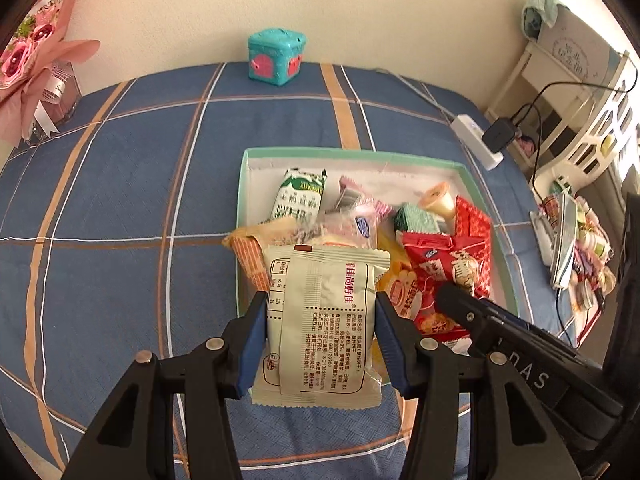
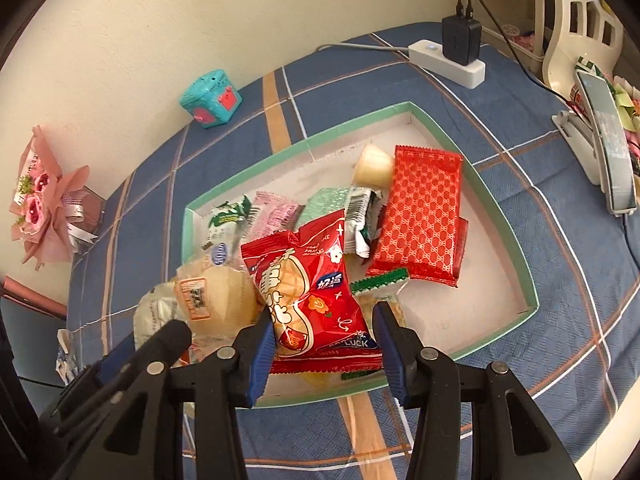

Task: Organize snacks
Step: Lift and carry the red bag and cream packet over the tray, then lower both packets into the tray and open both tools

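Blue plaid counter [image 1: 120, 184] carries a green-rimmed tray [image 2: 516, 240] of snacks near its right edge. Left gripper [image 1: 320, 332]: jaws pinching a cream snack packet [image 1: 324, 320] over the tray's near rim. Right gripper [image 2: 324, 344]: jaws pinching a red peanut packet [image 2: 312, 292] above the tray's near edge.

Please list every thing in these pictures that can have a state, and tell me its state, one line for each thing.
left gripper: shut on the cream snack packet.
right gripper: shut on the red peanut packet.
green-rimmed box: open, no lid, partly filled with snacks.
red patterned packet: sealed, lying flat in the box.
jelly cup: tipped on its side.
black charger: plugged into the white power strip.
teal toy box: closed, upright.
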`<move>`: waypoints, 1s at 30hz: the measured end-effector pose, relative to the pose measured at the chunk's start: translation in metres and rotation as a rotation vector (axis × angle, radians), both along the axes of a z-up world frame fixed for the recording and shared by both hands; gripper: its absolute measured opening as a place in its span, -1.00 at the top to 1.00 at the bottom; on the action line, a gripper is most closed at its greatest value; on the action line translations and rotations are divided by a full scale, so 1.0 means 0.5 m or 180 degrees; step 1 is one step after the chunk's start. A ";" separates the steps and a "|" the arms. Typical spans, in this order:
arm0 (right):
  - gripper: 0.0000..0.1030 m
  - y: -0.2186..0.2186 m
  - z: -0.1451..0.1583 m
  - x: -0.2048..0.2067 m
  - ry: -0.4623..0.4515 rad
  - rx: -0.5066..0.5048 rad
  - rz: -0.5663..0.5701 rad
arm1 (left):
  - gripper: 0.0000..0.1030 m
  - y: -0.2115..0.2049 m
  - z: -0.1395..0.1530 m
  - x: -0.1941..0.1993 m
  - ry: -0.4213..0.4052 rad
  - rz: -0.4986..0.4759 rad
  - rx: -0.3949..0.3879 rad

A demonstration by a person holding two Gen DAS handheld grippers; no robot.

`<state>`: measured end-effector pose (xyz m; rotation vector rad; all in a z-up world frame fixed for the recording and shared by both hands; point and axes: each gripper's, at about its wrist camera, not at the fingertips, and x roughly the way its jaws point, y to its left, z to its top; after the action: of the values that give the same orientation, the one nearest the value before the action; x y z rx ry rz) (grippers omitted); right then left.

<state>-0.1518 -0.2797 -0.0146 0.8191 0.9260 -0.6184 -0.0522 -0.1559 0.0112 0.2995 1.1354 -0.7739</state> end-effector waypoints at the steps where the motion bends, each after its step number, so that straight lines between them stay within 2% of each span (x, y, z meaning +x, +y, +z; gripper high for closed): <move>1: 0.03 -0.002 -0.005 0.000 0.0015 0.0003 -0.0003 | -0.03 -0.002 -0.005 0.000 0.0014 -0.0005 0.0019; 10: 0.03 -0.027 -0.028 -0.001 -0.0009 0.0090 -0.0066 | -0.03 -0.022 -0.028 0.000 0.0054 -0.0056 0.0090; 20: 0.03 -0.043 -0.039 0.014 -0.0024 0.0030 -0.0073 | -0.04 -0.042 -0.047 0.005 0.0046 -0.0093 0.0149; 30: 0.01 -0.046 -0.040 0.020 -0.0021 -0.0009 -0.0063 | -0.05 -0.045 -0.060 0.016 0.0155 -0.0049 0.0167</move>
<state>-0.1418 -0.3028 -0.0348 0.8283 0.9118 -0.6337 -0.0443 -0.1786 -0.0187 0.3352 1.2019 -0.7692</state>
